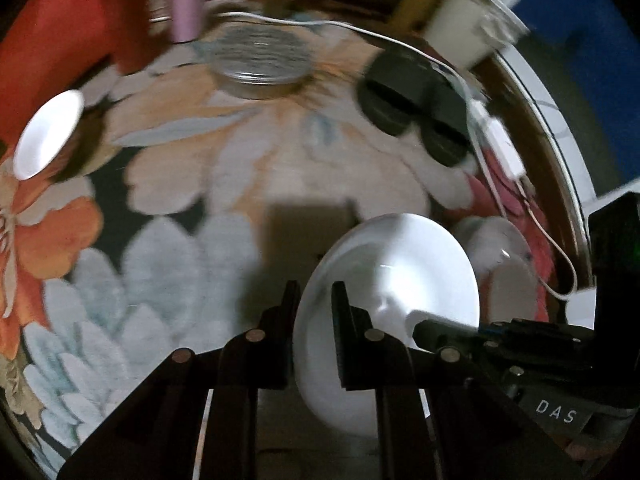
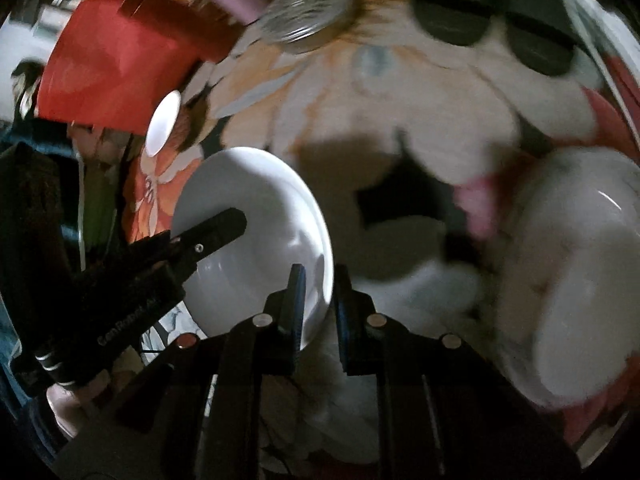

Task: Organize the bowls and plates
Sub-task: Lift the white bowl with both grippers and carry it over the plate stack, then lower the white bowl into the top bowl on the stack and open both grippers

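Round bench [image 1: 248, 184] under a floral-print cloth in orange, cream, grey and black is filling both views; its far rim is cut off by the fisheye edge.

Both tools are angling steeply down at the cloth. Large white ceramic plate [image 1: 404, 272] is tilting on edge above the cloth, held from two sides. Left tool [image 1: 316, 296] is clamping its near rim, one finger on each face. Right tool [image 2: 318, 280] is clamping the opposite rim the same way, jaws nearly together on the thin edge.

The left view is showing the right tool's finger [image 1: 444, 326] lying across the plate's face from the right. The right view is showing the left tool's black finger [image 2: 216, 226] crossing the plate [image 2: 256, 208] from the left, with part of a hand [image 2: 64, 404] below it, mostly hidden.

White bowl [image 2: 576, 272] is sitting on the cloth right of the plate, heavily blurred in the right view and half hidden behind the plate in the left view.

Small white dish [image 1: 48, 136] is resting near the left rim, well apart from the plate. Red sheet [image 1: 68, 24] is lying behind it.

Far side, blurred: flat round metal tin [image 1: 260, 64], black two-lobed object [image 1: 416, 104] hard to identify, pink cylinder [image 1: 184, 0] cut off at the top, thin white cable [image 1: 492, 128] with plug.
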Demonstrator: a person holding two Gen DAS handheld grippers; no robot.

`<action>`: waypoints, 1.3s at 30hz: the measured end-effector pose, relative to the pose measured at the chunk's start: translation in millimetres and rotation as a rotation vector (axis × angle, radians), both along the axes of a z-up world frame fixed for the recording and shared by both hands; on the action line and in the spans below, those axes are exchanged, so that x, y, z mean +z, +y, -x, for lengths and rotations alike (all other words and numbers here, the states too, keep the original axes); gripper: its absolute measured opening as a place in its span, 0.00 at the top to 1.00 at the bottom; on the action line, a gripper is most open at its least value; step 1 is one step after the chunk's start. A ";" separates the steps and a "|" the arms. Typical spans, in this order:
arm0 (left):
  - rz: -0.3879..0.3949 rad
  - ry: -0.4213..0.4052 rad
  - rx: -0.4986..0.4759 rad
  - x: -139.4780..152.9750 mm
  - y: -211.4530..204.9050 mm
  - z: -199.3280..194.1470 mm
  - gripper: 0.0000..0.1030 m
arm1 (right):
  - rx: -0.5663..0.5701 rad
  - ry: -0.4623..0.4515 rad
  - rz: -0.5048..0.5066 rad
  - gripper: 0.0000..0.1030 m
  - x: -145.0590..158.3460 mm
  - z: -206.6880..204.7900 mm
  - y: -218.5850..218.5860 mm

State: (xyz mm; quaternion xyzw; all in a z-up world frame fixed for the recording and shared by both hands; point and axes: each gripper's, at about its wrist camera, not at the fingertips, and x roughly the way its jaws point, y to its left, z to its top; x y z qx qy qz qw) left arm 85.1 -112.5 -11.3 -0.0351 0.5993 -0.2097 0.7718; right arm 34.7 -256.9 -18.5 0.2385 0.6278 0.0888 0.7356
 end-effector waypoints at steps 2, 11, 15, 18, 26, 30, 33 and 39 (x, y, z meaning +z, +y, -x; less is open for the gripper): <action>0.011 0.003 -0.036 2.5 -21.6 6.8 0.86 | -0.041 -0.001 0.020 0.86 5.2 9.9 -18.9; 0.068 0.013 -0.142 13.2 -102.0 22.0 0.86 | -0.177 -0.033 0.140 0.86 25.4 45.6 -83.9; 0.073 0.027 -0.178 9.7 -131.4 27.9 0.86 | -0.223 -0.019 0.171 0.86 24.5 57.7 -105.6; 0.070 0.041 -0.205 4.5 -147.4 32.0 0.86 | -0.249 -0.001 0.190 0.86 20.2 64.4 -118.9; 0.045 0.055 -0.259 -10.2 -174.7 41.3 0.86 | -0.295 0.041 0.180 0.86 7.3 79.4 -145.1; 0.038 0.051 -0.268 -8.4 -181.8 41.2 0.84 | -0.300 0.050 0.178 0.86 0.9 81.0 -149.3; 0.063 0.077 -0.249 -10.1 -178.1 38.3 0.76 | -0.309 0.054 0.193 0.86 -1.4 82.5 -153.9; 0.092 0.063 -0.228 -3.4 -168.9 37.1 0.53 | -0.295 0.028 0.218 0.86 3.5 81.5 -155.1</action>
